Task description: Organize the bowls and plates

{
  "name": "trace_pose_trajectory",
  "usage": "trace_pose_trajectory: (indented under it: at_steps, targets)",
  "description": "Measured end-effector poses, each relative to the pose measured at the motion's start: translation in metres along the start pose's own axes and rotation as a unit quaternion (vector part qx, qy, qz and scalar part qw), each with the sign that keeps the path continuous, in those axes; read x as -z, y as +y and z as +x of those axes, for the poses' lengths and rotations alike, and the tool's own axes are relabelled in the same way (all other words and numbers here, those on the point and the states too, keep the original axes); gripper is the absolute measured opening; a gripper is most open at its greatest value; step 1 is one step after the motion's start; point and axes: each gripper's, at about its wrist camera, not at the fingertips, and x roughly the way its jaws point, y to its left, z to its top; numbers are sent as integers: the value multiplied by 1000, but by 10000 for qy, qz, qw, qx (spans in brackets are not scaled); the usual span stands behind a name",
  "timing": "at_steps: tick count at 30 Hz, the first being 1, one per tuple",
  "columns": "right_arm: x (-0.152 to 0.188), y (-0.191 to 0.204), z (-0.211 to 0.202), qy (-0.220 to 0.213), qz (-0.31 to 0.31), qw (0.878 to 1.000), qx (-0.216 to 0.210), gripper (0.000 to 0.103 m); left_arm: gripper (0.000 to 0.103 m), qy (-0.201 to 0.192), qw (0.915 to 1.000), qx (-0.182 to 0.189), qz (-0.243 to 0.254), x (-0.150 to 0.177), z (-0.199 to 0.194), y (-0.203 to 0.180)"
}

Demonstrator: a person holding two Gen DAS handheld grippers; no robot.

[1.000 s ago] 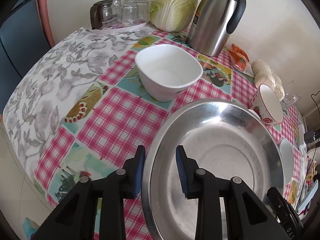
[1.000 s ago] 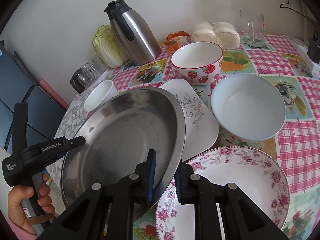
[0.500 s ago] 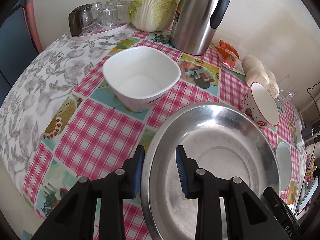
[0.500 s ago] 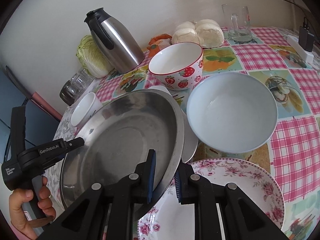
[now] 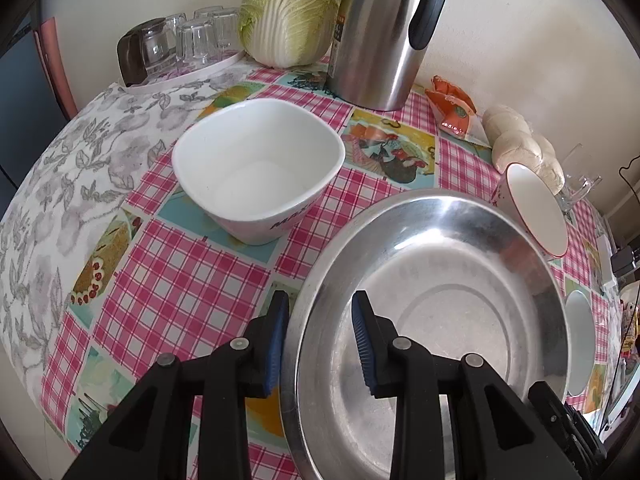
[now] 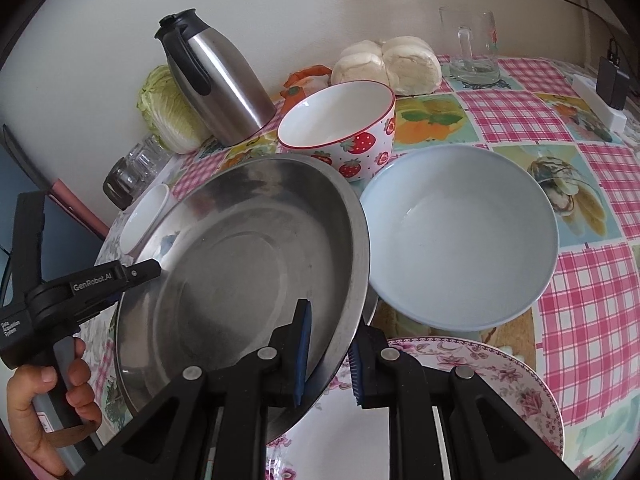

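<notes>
both grippers (image 5: 320,340) (image 6: 328,356) clamp steel basin (image 6: 248,264), tilted.

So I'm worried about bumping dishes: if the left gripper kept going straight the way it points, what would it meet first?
Probably the checked tablecloth just short of the white square bowl, though depth is unclear. The left gripper grips the steel pan by its rim.

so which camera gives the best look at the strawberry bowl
The right wrist view: the strawberry bowl shows whole there, with its white inside, red rim and strawberry pattern, behind the steel plate. The left wrist view catches it only at the far right, stretched by the lens and partly hidden behind the steel plate's rim.
</notes>
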Motion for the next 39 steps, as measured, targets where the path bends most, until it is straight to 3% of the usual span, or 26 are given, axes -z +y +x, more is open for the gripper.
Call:
trace_pose_trajectory:
  at_steps: [6,8,9,13,20,25,27,30,32,34,39]
  targets:
    - [1,1,-1,10,-7,10000,-34,20,35,30,10000,14,53,1,0,1]
    - [1,1,-1,21,-4,10000,-64,21,43,81,9999,6,79,1,1,0]
    - [1,1,-2,30,1,10000,-95,23,48,91,9999,2,78,1,0,0]
    - [2,6,-7,-16,-106,9999,-129,46,51,78,9999,-32,56,1,-4,3]
    - [4,13,-15,-79,-289,9995,-133,56,65,11,9997,-231,96,4,-15,9]
    - [6,15,-25,-236,-383,9989,-124,69,70,37,9998,-203,85,7,-19,13]
    - [7,16,-28,-293,-423,9986,-136,73,80,16,9997,-208,86,9,-21,13]
    - [10,17,-31,-349,-464,9983,-102,80,86,-58,9995,-280,134,12,-26,12]
    - [11,17,-32,-359,-495,9981,-75,86,90,-108,9993,-304,181,14,-28,10]
    - [13,18,-34,-382,-535,9978,-72,99,91,-161,9991,-322,237,15,-31,7]
    - [16,18,-39,-491,-658,9966,27,103,96,-289,9984,-307,380,18,-40,-1]
